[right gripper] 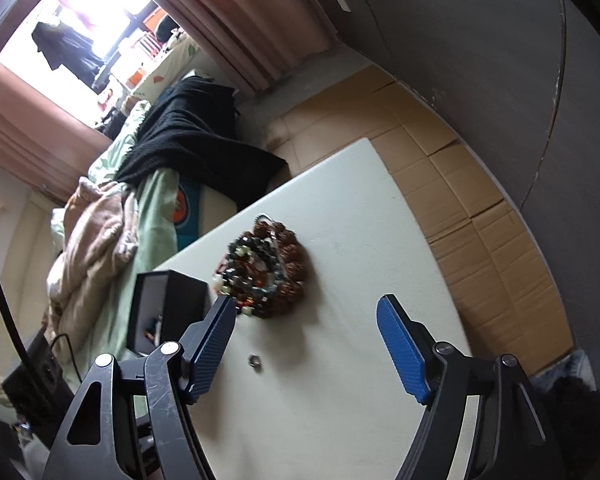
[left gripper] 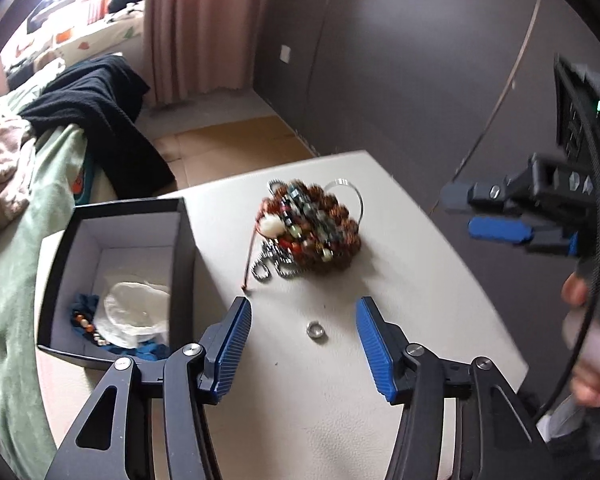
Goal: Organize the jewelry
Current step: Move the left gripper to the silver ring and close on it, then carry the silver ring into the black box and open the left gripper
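Both grippers are wide apart and hold nothing. The left gripper [left gripper: 303,312] hovers over a small ring [left gripper: 316,329] on the white table [left gripper: 332,400], near the bead bracelet pile [left gripper: 312,228]. The right gripper [right gripper: 306,320] waits too. Next, I think, it pinches the ring and drops it in the black box [left gripper: 180,248].

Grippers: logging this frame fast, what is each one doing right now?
Left gripper: open, holding nothing, above the table.
Right gripper: open, holding nothing.
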Action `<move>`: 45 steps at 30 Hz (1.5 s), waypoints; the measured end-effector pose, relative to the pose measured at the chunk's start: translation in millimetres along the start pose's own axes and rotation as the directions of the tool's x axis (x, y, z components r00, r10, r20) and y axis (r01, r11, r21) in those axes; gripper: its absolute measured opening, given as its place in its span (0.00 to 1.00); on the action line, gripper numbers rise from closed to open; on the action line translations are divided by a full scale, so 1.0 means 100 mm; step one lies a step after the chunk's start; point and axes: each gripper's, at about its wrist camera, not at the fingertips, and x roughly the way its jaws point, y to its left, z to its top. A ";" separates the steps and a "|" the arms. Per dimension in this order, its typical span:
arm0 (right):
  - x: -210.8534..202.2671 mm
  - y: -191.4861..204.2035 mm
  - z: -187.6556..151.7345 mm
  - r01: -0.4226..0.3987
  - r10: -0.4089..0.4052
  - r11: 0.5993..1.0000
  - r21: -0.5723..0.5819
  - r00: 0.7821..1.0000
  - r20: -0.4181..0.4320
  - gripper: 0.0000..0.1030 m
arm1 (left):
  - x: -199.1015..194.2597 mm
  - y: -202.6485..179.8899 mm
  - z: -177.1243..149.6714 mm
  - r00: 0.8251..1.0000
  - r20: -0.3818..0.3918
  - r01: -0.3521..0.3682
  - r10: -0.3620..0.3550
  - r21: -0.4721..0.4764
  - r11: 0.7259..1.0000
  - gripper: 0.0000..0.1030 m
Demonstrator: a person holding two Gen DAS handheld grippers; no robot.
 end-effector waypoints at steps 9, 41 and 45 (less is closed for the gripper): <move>-0.09 -0.16 0.03 0.003 -0.003 1.000 0.021 1.000 0.002 0.72 | 0.29 -0.08 -0.09 0.997 -0.069 -0.029 0.033 0.045 0.999 0.49; 0.15 -0.01 0.09 -0.028 0.028 0.999 0.016 1.000 0.000 0.41 | -0.11 0.24 0.11 0.998 0.061 0.024 -0.019 -0.071 0.997 0.13; 0.30 0.10 0.14 -0.031 0.031 0.999 0.008 0.999 0.006 0.36 | -0.27 0.48 0.17 0.994 0.105 0.027 -0.013 -0.131 0.991 0.13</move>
